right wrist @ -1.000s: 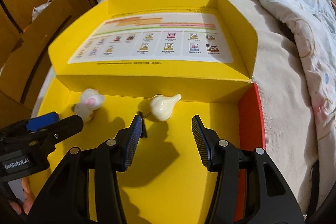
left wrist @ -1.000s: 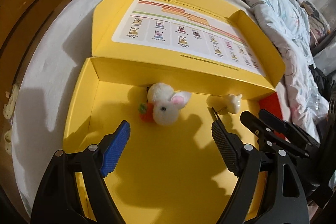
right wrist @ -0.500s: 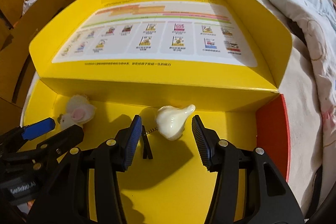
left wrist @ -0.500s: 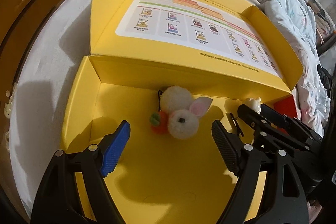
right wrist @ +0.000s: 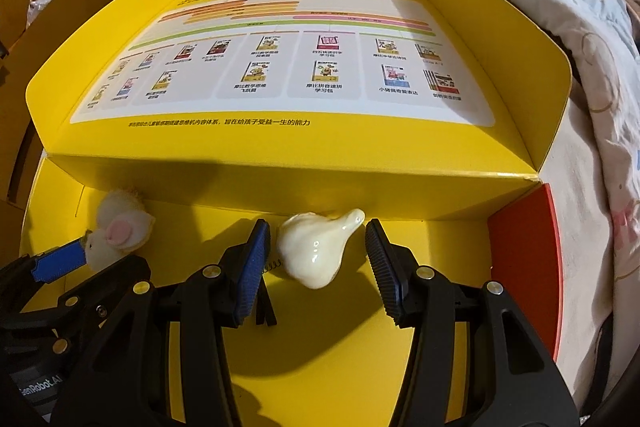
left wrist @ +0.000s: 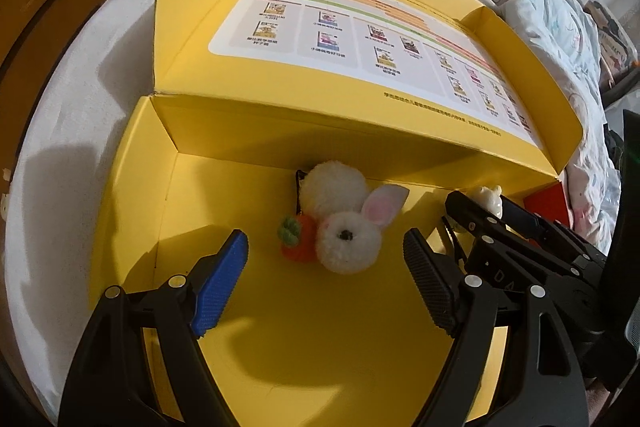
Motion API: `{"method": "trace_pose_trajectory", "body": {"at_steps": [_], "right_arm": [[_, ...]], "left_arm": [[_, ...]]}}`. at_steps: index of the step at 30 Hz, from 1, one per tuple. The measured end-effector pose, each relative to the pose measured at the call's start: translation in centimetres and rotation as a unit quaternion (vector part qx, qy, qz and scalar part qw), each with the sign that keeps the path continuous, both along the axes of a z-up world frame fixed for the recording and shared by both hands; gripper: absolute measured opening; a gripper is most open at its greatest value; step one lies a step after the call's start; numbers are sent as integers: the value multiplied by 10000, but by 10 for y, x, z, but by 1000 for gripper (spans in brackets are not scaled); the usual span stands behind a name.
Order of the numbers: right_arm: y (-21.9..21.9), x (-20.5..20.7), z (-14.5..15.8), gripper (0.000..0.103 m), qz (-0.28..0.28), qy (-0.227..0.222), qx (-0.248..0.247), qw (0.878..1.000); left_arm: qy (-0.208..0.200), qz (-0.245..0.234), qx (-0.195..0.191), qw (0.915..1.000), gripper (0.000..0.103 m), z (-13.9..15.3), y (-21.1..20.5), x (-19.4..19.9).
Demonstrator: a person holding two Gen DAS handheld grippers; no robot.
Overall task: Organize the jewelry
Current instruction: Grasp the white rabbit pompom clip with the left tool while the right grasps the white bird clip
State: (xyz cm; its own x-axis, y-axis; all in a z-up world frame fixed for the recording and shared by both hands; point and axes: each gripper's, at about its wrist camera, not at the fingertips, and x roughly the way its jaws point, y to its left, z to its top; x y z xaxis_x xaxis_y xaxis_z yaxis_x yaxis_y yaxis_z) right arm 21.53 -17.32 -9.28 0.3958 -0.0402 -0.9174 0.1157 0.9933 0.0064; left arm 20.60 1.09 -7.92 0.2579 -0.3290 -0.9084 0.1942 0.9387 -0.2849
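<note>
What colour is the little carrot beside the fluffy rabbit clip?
Orange carrot with a green top; clearest in the left wrist view.

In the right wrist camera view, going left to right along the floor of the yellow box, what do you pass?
Left gripper → fluffy white bunny clip → right gripper's blue-padded finger → glossy cream hair clip → right gripper's other finger → red side panel.

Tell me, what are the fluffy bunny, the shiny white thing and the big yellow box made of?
The bunny looks like soft yarn pompoms with a felt-like ear, fuzzy all over. The shiny white thing seems to be glazed ceramic or glossy plastic; light glints off it. The yellow box looks like smooth cardboard, with folded creases at its corners.
</note>
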Motion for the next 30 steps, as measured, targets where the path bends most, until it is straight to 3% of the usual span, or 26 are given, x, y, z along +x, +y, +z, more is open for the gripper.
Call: {"method": "trace_pose_trajectory", "body": {"at_steps": [3,6,9,13,21,30], "right_arm": [[3,0,-1,47,77,-2,-130,9999],[6,-3,0,36,126,16,-172,9998],[9,-3,1,33,191,65,-214,9996],[8,-4,2,31,222,78,-136,9996],[-3,-10,9,31,207,33,67,9998],[-9,-32,48,31,230,-256,200,9992]], "left_arm": [[-21,2,8,10000,79,-1,0,0],[-48,42,31,10000,72,-2,1,1],[-28,72,-9,10000,65,-2,4,3],[-26,57,-24,10000,45,-3,5,5],[54,51,-238,9997,40,-1,11,7],[-143,76,-359,9992,40,29,14,-4]]}}
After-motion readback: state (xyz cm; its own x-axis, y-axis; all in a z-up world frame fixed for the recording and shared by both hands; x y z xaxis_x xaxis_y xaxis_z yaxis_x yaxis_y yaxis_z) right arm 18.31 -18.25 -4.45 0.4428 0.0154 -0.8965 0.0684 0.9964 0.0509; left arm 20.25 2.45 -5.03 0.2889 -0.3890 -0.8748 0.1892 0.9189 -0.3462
